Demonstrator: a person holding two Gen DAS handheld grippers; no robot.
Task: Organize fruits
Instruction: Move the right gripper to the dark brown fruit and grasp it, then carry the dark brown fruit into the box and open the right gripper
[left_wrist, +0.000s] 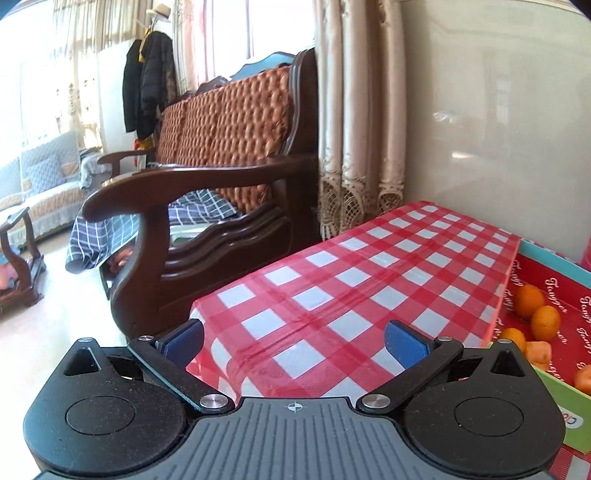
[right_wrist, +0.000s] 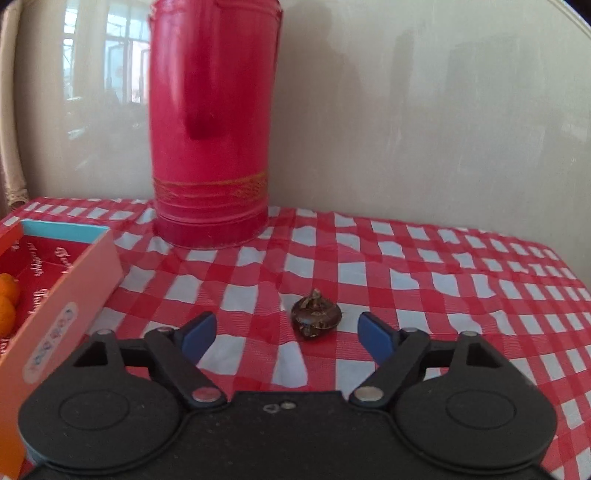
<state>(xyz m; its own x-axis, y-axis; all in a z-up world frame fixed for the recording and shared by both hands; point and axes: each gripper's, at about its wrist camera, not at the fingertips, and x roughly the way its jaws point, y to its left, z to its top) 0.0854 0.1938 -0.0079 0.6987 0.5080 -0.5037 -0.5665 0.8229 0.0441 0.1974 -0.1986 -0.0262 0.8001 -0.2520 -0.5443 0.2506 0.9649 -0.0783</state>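
A dark brown water chestnut (right_wrist: 315, 314) lies on the red-checked tablecloth (right_wrist: 424, 266), just ahead of my right gripper (right_wrist: 286, 334), between its wide-open blue fingertips and slightly beyond them. A red box (right_wrist: 62, 299) at the left holds small orange fruits (right_wrist: 7, 299). In the left wrist view my left gripper (left_wrist: 294, 341) is open and empty over the table's left edge; the box (left_wrist: 561, 291) with several oranges (left_wrist: 530, 301) sits at its right.
A tall red canister (right_wrist: 212, 122) stands at the back against the pale wall. A dark wooden sofa (left_wrist: 207, 206) with an orange cushion stands left of the table; curtains (left_wrist: 354, 110) hang behind it.
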